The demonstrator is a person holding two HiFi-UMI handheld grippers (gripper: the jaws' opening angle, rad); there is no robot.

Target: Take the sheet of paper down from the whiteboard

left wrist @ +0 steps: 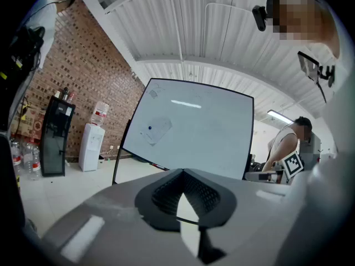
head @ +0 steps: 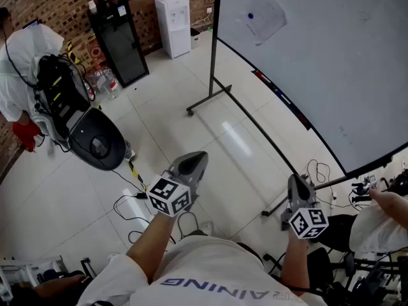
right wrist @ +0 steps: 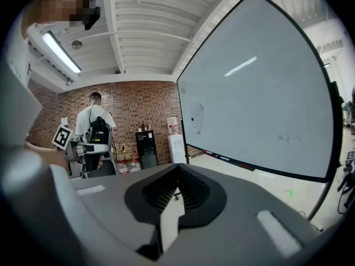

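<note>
**Both tongs shut and empty, the paper on the whiteboard well out of reach**

The left gripper and right gripper are held low in front of the person, each with its jaws pressed together on nothing. The sheet of paper lies flat against the whiteboard, on the end nearest the water dispenser, and a small blue magnet seems to pin it near one edge. It should handle as light, thin and floppy, easy to crease or tear, so a free corner or edge away from the magnet looks like the best place to pinch. It hangs askew, its edges not square with the board's frame, its long axis apparently slanting across the board; it is too faint to tell more.
</note>
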